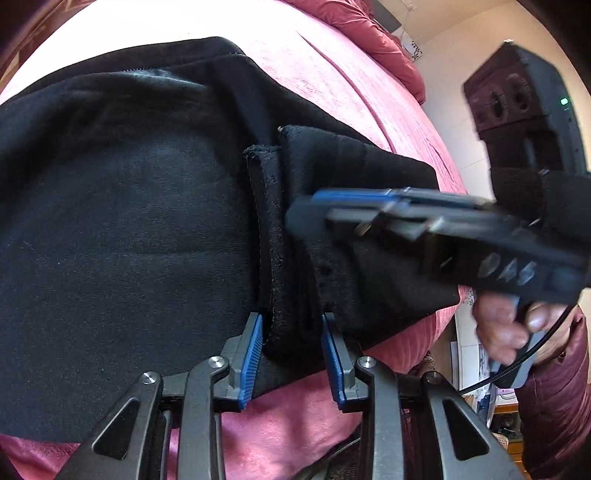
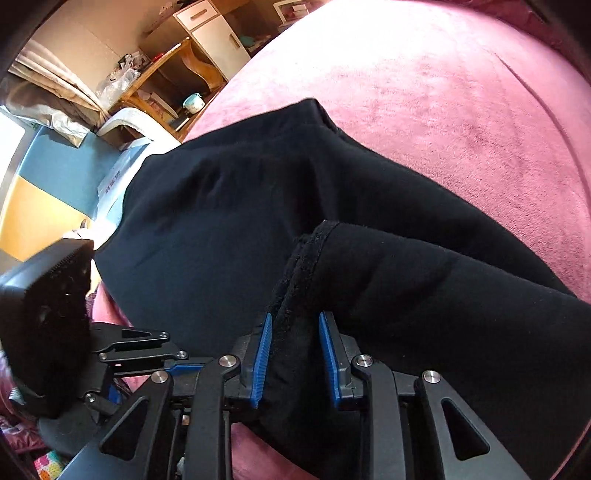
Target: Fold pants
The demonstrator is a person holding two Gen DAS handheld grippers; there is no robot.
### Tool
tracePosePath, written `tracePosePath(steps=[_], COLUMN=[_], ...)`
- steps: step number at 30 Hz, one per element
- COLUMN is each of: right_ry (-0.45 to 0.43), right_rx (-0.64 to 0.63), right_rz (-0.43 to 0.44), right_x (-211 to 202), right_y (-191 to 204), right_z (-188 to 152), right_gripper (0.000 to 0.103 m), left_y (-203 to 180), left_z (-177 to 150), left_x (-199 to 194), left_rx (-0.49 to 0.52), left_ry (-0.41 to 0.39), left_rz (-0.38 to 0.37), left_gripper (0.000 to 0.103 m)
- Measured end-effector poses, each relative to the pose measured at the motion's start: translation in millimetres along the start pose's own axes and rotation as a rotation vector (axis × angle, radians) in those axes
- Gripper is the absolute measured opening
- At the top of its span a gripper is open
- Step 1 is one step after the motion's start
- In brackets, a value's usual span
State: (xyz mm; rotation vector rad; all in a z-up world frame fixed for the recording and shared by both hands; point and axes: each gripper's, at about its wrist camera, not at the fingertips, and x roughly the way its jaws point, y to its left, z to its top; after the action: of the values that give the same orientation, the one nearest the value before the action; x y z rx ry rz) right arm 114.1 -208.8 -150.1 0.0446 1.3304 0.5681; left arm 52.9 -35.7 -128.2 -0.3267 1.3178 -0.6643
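Observation:
Black pants lie spread on a pink bedspread. In the left wrist view my left gripper is shut on a thick folded hem bundle, with the cloth filling the gap between its blue pads. My right gripper comes in blurred from the right over the same bundle, and a hand holds it. In the right wrist view the right gripper has a stitched hem edge pinched between its blue pads. The pants stretch away across the bedspread.
A pink duvet is bunched at the far end of the bed. The bed's edge runs close on the left in the right wrist view, with wooden shelves and a white cabinet beyond. A maroon sleeve is at lower right.

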Motion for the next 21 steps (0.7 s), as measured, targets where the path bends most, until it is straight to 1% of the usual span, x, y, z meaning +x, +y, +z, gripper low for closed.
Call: tracePosePath(steps=[2,6,8,11,15,18,21], right_ry=[-0.015,-0.049,-0.067,-0.103,-0.154,-0.183,-0.194], right_rx=[-0.002,0.025,0.036,0.088,0.131,0.151,0.150], right_rz=[-0.027,-0.025,-0.017,0.014,0.035,0.031,-0.004], right_x=[6,9,6,2,-5,-14,-24], right_y=[1,-1,-2,-11,-19,-25,-21], right_z=[0,-3,-7,-14,-23,-33,-35], right_gripper=[0.024,0.024,0.024,0.024,0.024,0.024,0.026], left_y=[-3,-10,-18,-28,-28,-27,-28], left_z=[-3,-6,-9,-11,-13,-17,-20], left_x=[-5,-22,-34,-54,-83,-102,-116], left_rx=[0.012,0.032,0.059,0.088,0.081,0.078,0.079], left_ry=[-0.011,-0.055,-0.087,-0.147,-0.213,-0.251,-0.274], left_rz=[0.018,0.069,0.116,0.221,0.301,0.333,0.358], left_gripper=[0.032,0.032,0.033,0.031,0.031,0.031,0.031])
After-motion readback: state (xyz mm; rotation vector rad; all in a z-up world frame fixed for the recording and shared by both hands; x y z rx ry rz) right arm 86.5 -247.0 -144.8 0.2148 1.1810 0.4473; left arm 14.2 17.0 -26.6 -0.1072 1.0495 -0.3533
